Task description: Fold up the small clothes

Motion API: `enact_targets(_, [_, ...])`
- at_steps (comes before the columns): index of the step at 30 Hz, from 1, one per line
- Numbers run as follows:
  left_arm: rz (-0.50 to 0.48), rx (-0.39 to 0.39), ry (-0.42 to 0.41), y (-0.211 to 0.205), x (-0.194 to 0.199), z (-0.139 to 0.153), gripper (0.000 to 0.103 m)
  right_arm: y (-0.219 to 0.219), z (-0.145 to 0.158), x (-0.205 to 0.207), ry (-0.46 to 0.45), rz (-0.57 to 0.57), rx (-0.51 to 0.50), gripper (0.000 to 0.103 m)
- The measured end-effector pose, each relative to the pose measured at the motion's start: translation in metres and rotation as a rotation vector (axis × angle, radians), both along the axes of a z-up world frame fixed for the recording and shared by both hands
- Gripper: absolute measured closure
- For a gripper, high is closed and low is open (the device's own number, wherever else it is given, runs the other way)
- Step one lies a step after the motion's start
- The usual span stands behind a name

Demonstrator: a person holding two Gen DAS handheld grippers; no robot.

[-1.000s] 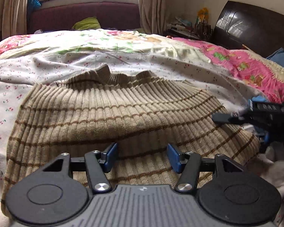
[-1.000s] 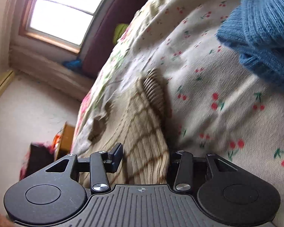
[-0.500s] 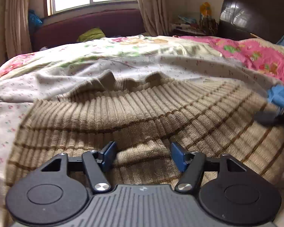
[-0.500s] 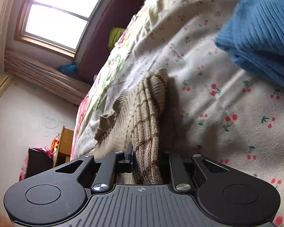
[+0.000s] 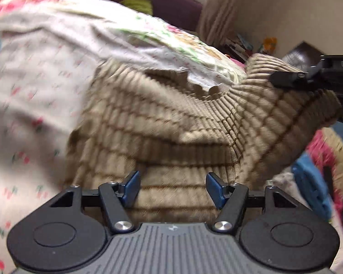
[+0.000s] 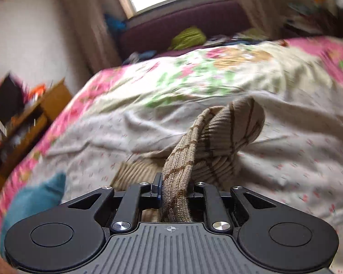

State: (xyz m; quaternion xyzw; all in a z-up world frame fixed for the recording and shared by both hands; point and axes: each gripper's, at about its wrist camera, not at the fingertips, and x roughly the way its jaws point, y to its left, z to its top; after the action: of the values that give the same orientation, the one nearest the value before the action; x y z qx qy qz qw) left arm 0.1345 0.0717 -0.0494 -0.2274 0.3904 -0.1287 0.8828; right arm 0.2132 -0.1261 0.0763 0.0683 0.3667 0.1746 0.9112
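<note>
A second ago the beige ribbed sweater (image 5: pixel 162 123) lay spread flat on the bed and the right tongs (image 6: pixel 175 188) stood wide beside its edge; now those tongs have clamped narrow on a bunched fold of the knit and hauled that side up off the bed, so the cloth rises in a twisted rope from between the jaws and loops over ahead of them. Seen from the left wrist camera, the right tongs reach in from the right with the raised corner of the sweater draped over and gripped in them, well above the rest of the garment. The left tongs (image 5: pixel 172 188) have swung and rolled since then, so the bed now tilts across their view; their blue pads (image 5: pixel 131 186) stand fairly wide apart, gripping nothing, with the sweater's lower body lying just beyond and beneath them. Whether the pads brush the knit I cannot tell, since the picture is smeared by motion. The sweater is a thick, vertically ribbed knit in tan, crossed by thin dark-brown stripes, with a ribbed neck opening beyond the left tongs. It rests on a white sheet (image 5: pixel 34 96) printed with small red cherries, rumpled into soft folds, and farther ahead of both tongs lies a flowered quilt (image 6: pixel 217 68) in pink and green. A blue garment (image 6: pixel 34 196) lies to the left of the right tongs.
</note>
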Motion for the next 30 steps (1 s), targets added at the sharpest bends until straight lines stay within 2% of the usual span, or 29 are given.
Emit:
enact_targets(2, [0.028, -0.054, 0.012, 0.016, -0.007, 0.003, 0.03, 0.045, -0.007, -0.003, -0.002, 0.07, -0.102, 0.084])
enact_targets(5, [0.071, -0.069, -0.016, 0.036, -0.023, 0.01, 0.03, 0.095, -0.029, -0.005, 0.058, 0.176, -0.128, 0.083])
enact_targets(9, [0.114, -0.128, -0.012, 0.057, -0.036, 0.007, 0.03, 0.12, -0.034, -0.016, 0.082, 0.229, -0.127, 0.083])
enact_targets(12, [0.119, -0.152, -0.054, 0.062, -0.039, 0.012, 0.03, 0.116, -0.027, -0.021, 0.063, 0.201, -0.161, 0.081])
enact_targets(15, [0.091, -0.138, -0.12, 0.056, -0.043, 0.02, 0.029, 0.105, -0.023, -0.012, 0.047, 0.138, -0.214, 0.074])
enact_targets(17, [0.082, -0.115, -0.171, 0.051, -0.044, 0.025, 0.029, 0.094, -0.022, -0.002, 0.06, 0.097, -0.227, 0.073])
enact_targets(20, [0.095, -0.018, -0.282, 0.041, -0.042, 0.036, 0.029, 0.088, -0.022, 0.015, 0.073, 0.085, -0.235, 0.069])
enact_targets(22, [0.088, 0.024, -0.343, 0.035, -0.038, 0.042, 0.029, 0.095, -0.022, 0.028, 0.065, 0.109, -0.29, 0.066])
enact_targets(24, [0.064, 0.05, -0.34, 0.027, -0.03, 0.041, 0.028, 0.104, -0.025, 0.04, 0.091, 0.161, -0.306, 0.058])
enact_targets(26, [0.033, 0.085, -0.308, 0.019, -0.021, 0.032, 0.029, 0.114, -0.029, 0.051, 0.122, 0.193, -0.301, 0.058])
enact_targets(28, [0.005, 0.123, -0.275, 0.012, -0.014, 0.024, 0.03, 0.127, -0.034, 0.06, 0.119, 0.221, -0.353, 0.058])
enact_targets(30, [-0.023, 0.131, -0.248, 0.008, -0.01, 0.018, 0.045, 0.138, -0.045, 0.067, 0.12, 0.214, -0.425, 0.06])
